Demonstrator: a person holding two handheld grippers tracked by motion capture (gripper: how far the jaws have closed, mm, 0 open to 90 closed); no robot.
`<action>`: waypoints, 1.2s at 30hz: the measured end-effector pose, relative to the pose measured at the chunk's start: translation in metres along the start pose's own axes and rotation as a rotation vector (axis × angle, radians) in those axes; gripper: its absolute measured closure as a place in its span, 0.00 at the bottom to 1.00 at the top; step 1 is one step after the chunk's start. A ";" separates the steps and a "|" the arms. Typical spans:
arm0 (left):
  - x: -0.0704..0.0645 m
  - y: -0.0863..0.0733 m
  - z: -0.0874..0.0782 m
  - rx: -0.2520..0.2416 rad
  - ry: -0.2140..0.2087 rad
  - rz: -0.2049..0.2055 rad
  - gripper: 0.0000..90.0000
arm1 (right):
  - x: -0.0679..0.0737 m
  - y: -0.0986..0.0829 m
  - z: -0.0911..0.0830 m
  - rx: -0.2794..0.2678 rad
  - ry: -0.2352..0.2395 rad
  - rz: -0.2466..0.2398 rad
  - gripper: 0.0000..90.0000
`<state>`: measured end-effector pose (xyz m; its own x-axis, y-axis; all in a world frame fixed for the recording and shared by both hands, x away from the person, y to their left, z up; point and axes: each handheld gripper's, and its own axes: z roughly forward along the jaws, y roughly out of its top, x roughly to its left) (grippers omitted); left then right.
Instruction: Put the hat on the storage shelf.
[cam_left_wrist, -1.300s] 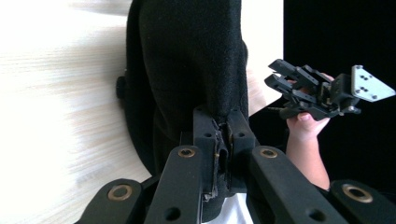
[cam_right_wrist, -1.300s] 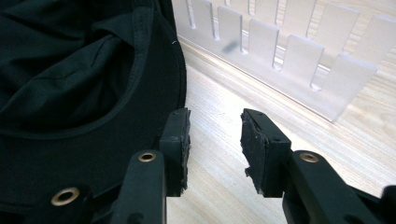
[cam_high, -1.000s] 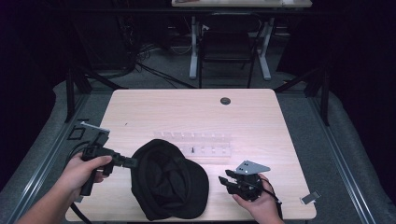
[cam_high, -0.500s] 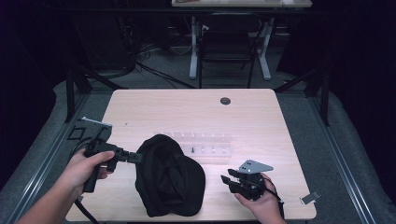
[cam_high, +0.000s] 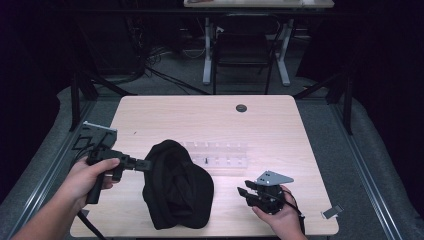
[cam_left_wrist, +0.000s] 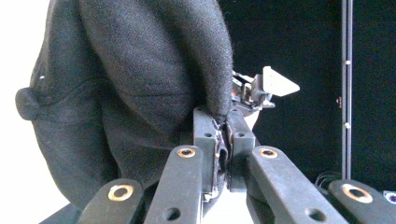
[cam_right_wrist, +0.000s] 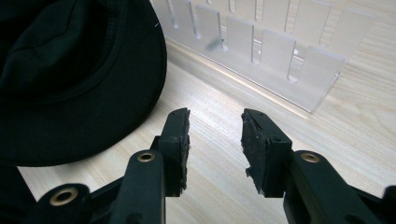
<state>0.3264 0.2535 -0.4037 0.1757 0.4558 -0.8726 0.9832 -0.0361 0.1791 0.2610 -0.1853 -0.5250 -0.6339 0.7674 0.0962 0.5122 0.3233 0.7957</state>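
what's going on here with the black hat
A person at a wooden table works a gripper in each hand. The left gripper is shut on a fold of the black hat, pinching its edge at the hat's left side. The right gripper rests low on the table to the hat's right, jaws open and empty, pointing toward it. A clear slotted rack lies just behind the hat.

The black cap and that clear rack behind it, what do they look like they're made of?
The black cap looks like soft woven cloth, matte: fine weave, stitched seams, and it folds where the left tool pinches it. The clear rack looks like frosted see-through plastic, perhaps acrylic: rigid slotted dividers with the wooden table showing through.
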 end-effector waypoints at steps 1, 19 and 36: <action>-0.003 0.000 0.000 -0.005 -0.013 0.000 0.96 | 0.000 0.000 0.000 0.000 -0.003 0.002 0.68; -0.035 0.005 -0.020 -0.063 -0.032 0.066 0.95 | -0.002 -0.001 0.001 0.004 -0.006 -0.004 0.66; -0.074 0.024 -0.038 -0.129 -0.056 0.129 0.95 | -0.004 -0.002 0.000 0.000 -0.006 0.001 0.65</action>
<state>0.3349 0.2525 -0.3172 0.3056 0.4045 -0.8620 0.9385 0.0246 0.3443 0.2624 -0.1891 -0.5271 -0.6302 0.7708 0.0933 0.5126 0.3228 0.7956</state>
